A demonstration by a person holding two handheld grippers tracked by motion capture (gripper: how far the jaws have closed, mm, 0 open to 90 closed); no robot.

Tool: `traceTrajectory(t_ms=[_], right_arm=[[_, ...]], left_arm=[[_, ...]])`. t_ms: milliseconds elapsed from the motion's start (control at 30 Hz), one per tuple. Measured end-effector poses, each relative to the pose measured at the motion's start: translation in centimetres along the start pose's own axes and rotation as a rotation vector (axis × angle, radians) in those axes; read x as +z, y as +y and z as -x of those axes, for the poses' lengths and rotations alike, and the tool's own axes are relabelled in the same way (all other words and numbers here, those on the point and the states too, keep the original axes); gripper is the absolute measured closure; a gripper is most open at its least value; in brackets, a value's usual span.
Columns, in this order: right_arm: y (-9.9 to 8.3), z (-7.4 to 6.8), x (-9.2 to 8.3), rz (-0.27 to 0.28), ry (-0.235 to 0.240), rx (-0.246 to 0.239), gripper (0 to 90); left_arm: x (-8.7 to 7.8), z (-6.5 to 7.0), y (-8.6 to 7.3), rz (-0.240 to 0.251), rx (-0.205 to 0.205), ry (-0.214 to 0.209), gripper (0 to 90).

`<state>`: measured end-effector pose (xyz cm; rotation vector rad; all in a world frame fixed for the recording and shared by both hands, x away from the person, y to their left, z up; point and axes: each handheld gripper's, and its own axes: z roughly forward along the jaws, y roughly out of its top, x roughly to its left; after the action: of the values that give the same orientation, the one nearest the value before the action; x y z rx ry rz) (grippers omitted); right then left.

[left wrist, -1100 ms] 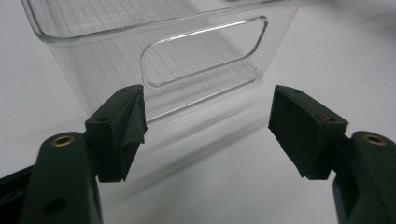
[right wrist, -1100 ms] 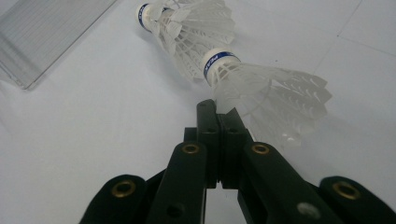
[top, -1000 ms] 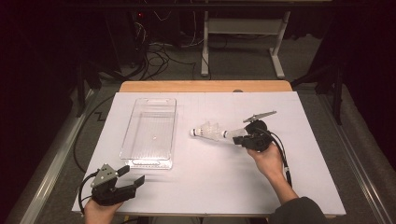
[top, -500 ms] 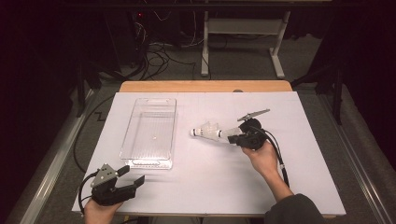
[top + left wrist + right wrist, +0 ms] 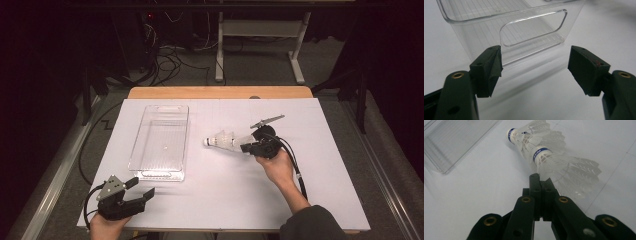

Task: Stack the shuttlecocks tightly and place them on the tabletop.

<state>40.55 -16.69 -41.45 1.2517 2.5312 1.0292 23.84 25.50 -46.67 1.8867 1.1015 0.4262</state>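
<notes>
Covering wooden table [image 5: 220, 92]: white sheet [image 5: 320, 200]

Clear glossy plastic bin [image 5: 161, 141] — white feathered shuttlecocks [image 5: 227, 140].

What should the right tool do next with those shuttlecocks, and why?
Probably lift a little and carry them toward the clear bin. The right tool looks shut on the feather rim of the nested shuttlecocks, which lie beside the empty bin. The left tool waits open near the bin's handle end, so the way in looks free.
</notes>
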Motion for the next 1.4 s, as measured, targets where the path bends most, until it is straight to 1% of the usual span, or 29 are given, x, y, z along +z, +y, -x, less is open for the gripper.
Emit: traceTrajectory(t_ms=[333,600,800,967,1400], right_arm=[[0.2,0.0,0.4,-0.007,0.009,0.006,90.0],[0.7,-0.2,0.7,-0.009,0.011,-0.005,90.0],[0.9,-0.1,1.1,-0.018,0.010,-0.001,90.0],[1.0,-0.2,1.3,-0.019,0.016,-0.009,90.0],[1.2,-0.5,1.9,-0.024,0.032,-0.013,90.0]], left_arm=[[0.0,0.0,0.0,-0.003,0.001,0.000,28.7],[0.0,0.0,0.0,-0.003,0.002,-0.001,28.6],[0.0,0.0,0.0,-0.001,0.002,-0.002,28.7],[0.0,0.0,0.0,-0.001,0.002,-0.002,28.7],[0.0,0.0,0.0,0.000,0.001,-0.005,28.6]])
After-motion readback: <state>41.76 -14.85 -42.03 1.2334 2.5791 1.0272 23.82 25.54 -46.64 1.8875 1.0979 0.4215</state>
